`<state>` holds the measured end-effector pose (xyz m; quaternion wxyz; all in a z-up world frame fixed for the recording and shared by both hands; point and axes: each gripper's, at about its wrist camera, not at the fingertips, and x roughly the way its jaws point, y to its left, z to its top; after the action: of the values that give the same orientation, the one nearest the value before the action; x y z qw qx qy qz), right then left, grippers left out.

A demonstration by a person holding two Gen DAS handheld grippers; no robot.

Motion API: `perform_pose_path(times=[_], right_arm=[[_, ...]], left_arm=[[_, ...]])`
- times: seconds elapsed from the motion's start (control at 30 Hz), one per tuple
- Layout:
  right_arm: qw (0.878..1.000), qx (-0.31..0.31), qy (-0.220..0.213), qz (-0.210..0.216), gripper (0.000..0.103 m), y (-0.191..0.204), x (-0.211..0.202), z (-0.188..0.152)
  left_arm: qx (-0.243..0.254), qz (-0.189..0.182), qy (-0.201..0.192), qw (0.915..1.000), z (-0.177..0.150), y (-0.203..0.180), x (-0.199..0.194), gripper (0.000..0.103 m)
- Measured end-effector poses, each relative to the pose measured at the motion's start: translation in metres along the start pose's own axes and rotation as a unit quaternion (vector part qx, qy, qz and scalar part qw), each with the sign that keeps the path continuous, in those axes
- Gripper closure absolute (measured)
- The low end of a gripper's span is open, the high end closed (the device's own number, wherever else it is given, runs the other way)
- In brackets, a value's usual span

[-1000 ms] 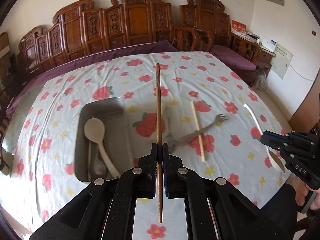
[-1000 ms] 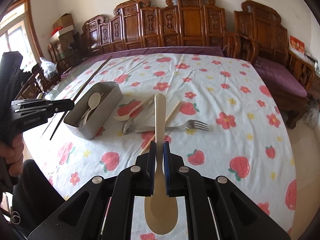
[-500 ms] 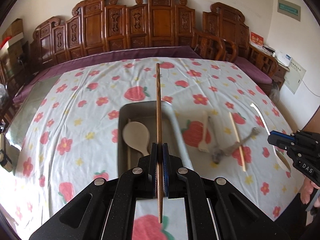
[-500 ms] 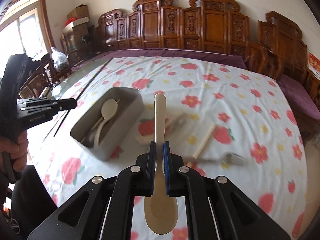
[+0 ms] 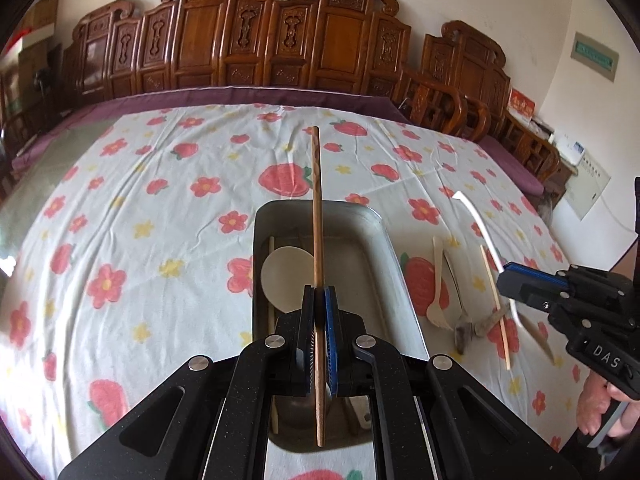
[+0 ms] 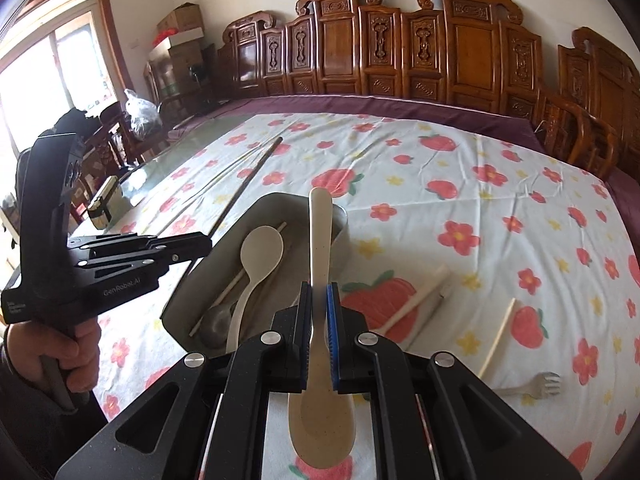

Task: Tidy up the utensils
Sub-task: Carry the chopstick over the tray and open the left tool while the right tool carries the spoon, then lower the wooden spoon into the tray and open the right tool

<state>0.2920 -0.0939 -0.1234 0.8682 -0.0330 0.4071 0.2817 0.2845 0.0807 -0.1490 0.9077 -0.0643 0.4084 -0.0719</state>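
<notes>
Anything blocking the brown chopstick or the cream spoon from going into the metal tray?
Nothing visible. The left gripper holds the brown chopstick over the open metal tray; the right gripper holds the cream spoon beside it. Utensils already inside leave room.

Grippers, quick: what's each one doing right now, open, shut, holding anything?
Left gripper: shut on a brown chopstick, above the metal tray.
Right gripper: shut on a cream spoon by its handle.

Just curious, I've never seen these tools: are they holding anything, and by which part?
Left gripper pinches a brown chopstick partway along its length. Right gripper clamps a cream spoon on its handle, near the bowl.
</notes>
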Motion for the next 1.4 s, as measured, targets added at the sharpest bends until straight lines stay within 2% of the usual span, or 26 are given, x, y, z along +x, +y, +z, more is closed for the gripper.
perform_pose_path(times=[0.33, 0.43, 0.53, 0.83, 0.97, 1.13, 1.4], right_arm=[[1.0, 0.006, 0.012, 0.0, 0.094, 0.007, 0.023, 0.005], [1.0, 0.005, 0.016, 0.0, 0.094, 0.011, 0.029, 0.006], [1.0, 0.004, 0.02, 0.001, 0.094, 0.015, 0.033, 0.007], [1.0, 0.008, 0.02, 0.01, 0.094, 0.034, 0.044, 0.019], [0.999, 0.023, 0.02, 0.019, 0.094, 0.039, 0.055, 0.025], [0.998, 0.048, 0.029, 0.029, 0.094, 0.041, 0.07, 0.028], [0.998, 0.039, 0.036, 0.022, 0.093, 0.048, 0.078, 0.024]], left_arm=[[-0.015, -0.032, 0.01, 0.9993, -0.006, 0.012, 0.014, 0.099], [0.003, -0.011, 0.0, 0.9999, -0.005, 0.008, 0.012, 0.099], [0.009, -0.009, -0.005, 0.9999, -0.003, 0.008, 0.008, 0.099], [0.007, 0.007, -0.031, 0.9995, 0.006, 0.024, -0.014, 0.098], [0.009, 0.026, -0.042, 0.9987, 0.01, 0.034, -0.024, 0.098], [0.01, 0.037, -0.047, 0.9981, 0.012, 0.042, -0.029, 0.098], [0.008, 0.037, -0.043, 0.9983, 0.011, 0.047, -0.027, 0.098]])
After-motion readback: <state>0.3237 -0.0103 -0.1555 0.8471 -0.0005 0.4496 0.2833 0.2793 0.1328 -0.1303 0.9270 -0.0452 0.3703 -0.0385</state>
